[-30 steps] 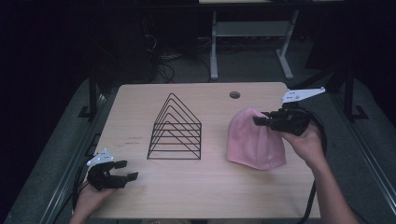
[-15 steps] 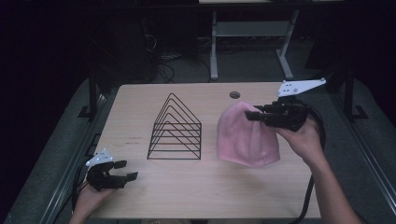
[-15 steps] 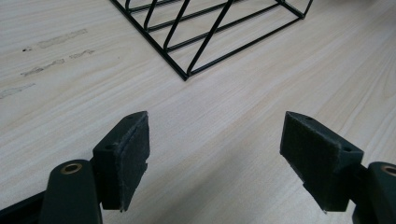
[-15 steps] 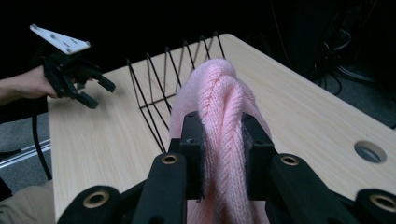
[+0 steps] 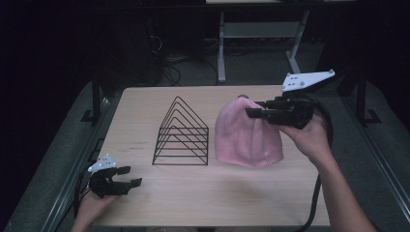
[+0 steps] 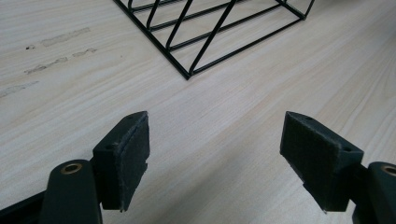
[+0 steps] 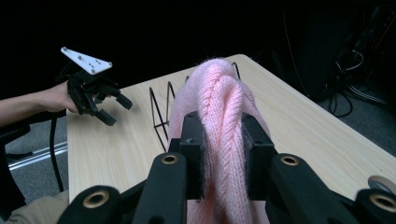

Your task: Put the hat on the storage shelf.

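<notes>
1. Progress check from my end: the right gripper (image 5: 254,112) is clamped on the top of the pink knit beanie (image 5: 244,137), so the grab itself is done. In the right gripper view the pads (image 7: 196,154) squeeze a thick fold of the knit (image 7: 219,121) between them.
2. Where the beanie is: hanging from that grip over the right half of the wooden table (image 5: 193,193), just beside the black wire rack (image 5: 183,133). I can't tell for sure whether its hem rests on the top or floats just above it.
3. What's left, my guess: carry it over and drape it on the rack, or set it down somewhere. Nothing's on the rack.
4. Left gripper (image 5: 126,177) sits low at the near-left corner, jaws spread wide with nothing between them, only bare tabletop (image 6: 210,140) and a rack corner (image 6: 189,74) ahead.
5. Textures: the beanie is soft, chunky ribbed knit, floppy. The rack is thin, rigid wire, a row of triangles on a rectangular base. The table is pale wood-grain laminate, smooth.
</notes>
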